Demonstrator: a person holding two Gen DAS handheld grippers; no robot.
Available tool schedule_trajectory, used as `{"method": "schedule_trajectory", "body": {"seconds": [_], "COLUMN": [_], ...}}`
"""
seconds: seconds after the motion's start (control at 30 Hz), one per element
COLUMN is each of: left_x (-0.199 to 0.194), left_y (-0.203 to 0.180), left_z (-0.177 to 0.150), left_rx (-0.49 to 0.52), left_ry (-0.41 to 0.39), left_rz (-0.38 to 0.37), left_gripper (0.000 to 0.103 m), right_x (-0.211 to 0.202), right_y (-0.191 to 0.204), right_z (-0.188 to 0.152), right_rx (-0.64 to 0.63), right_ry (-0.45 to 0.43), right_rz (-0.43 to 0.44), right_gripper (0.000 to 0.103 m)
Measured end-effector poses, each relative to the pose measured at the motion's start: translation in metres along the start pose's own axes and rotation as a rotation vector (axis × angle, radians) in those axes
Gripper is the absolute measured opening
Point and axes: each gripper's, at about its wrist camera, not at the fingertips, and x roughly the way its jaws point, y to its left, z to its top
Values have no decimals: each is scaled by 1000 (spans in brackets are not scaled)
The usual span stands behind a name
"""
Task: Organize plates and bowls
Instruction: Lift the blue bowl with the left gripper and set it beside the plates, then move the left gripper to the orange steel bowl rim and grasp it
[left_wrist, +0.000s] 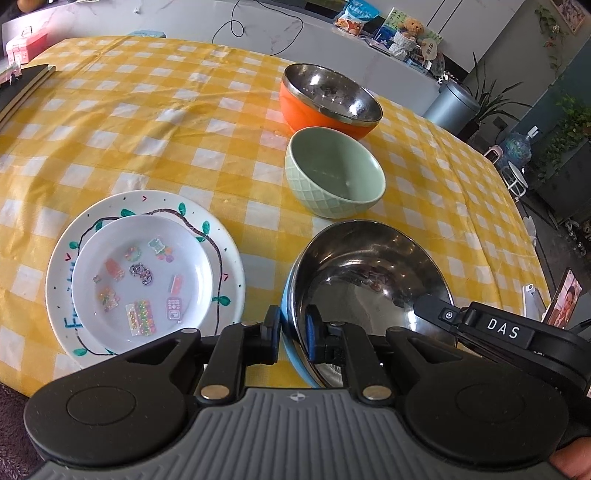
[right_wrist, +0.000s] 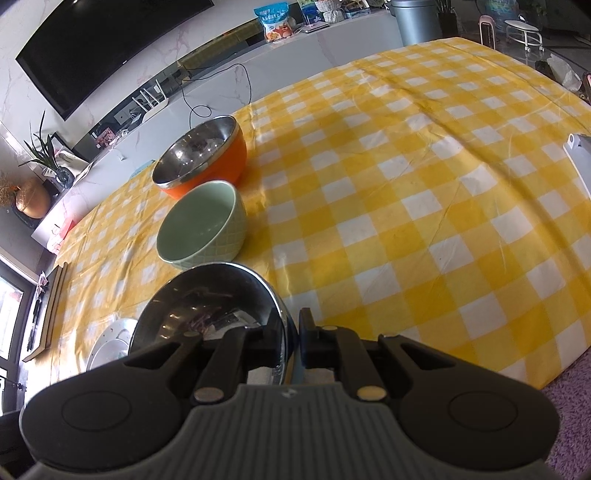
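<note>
A steel bowl with a blue outside (left_wrist: 369, 273) (right_wrist: 207, 302) is near the table's front edge, tilted up towards me. My left gripper (left_wrist: 293, 326) is shut on its left rim, one pad inside and one outside. My right gripper (right_wrist: 291, 330) is shut on the opposite rim; one of its black fingers (left_wrist: 434, 308) shows in the left wrist view. Beyond it stand a pale green bowl (left_wrist: 332, 173) (right_wrist: 199, 225) and an orange steel-lined bowl (left_wrist: 328, 96) (right_wrist: 199, 155). To the left, a small stickered plate (left_wrist: 144, 273) lies on a larger painted plate (left_wrist: 231, 258) (right_wrist: 110, 339).
The table wears a yellow checked cloth (left_wrist: 147, 129) (right_wrist: 406, 184). Dark books (left_wrist: 22, 85) and a pink box (left_wrist: 26, 44) sit at its far left. A phone on a stand (left_wrist: 565, 302) and a white object (right_wrist: 580, 162) are at the right edge.
</note>
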Motion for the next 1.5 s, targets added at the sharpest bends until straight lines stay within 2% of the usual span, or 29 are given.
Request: {"method": "schedule_trajectory", "body": {"seconds": [0.03,0.1,0.17,0.2,0.27,0.63,0.97,1.2,1.5], "left_x": [0,-2,-5,-7,-12,-41,-57,-52,-29], "left_y": [0,0,-1,-2,-3,-10,-14,-19,-23], "left_z": [0,0,-1,-1,-1,3,29,52,78], "left_rx": [-1,0,5,11,20,75,112,125,146], "left_ry": [-2,-15,-37,-48,-66,-146,-195,-215,-204], "left_rz": [-2,-8,1,9,20,28,23,33,42], "left_gripper": [15,32,41,43,46,47,47,47,47], "right_x": [0,-2,-4,-6,-10,-31,-38,-35,-11], "right_y": [0,1,3,4,6,24,43,54,62], "right_z": [0,0,0,1,1,0,12,31,59], "right_rx": [-1,-2,-13,-17,-25,-109,-175,-209,-218], "right_ry": [-1,-9,-21,-28,-41,-114,-148,-174,-161], "right_rz": [0,6,4,4,5,-1,26,30,31], "right_gripper": [8,11,17,27,30,30,30,30,30]}}
